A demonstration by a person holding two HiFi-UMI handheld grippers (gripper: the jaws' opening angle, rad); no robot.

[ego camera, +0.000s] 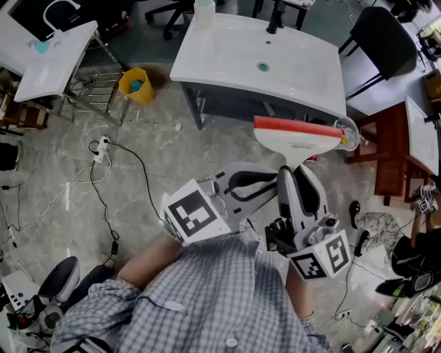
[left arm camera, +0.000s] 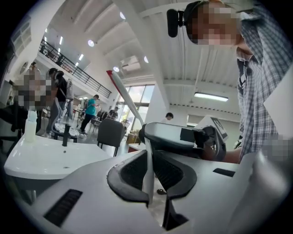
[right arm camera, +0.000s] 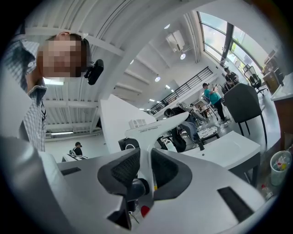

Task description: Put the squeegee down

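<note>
The squeegee (ego camera: 298,141) has a white body and a red blade, and it hangs in the air in front of the white washbasin (ego camera: 227,52). My right gripper (ego camera: 293,172) points away from me and is shut on its white handle (right arm camera: 155,130) from below. My left gripper (ego camera: 274,178) comes in from the left. The thin white handle (left arm camera: 148,176) stands edge-on between its pads, which press on it. In the left gripper view the blade (left arm camera: 122,93) rises up and to the left, and the right gripper (left arm camera: 183,137) lies just beyond.
A black faucet (ego camera: 275,17) stands at the basin's back. A yellow bin (ego camera: 135,84) and a metal rack are at the left, cables (ego camera: 103,148) lie on the floor, a red-brown table (ego camera: 393,148) and a black chair (ego camera: 382,38) at the right. People stand in the background.
</note>
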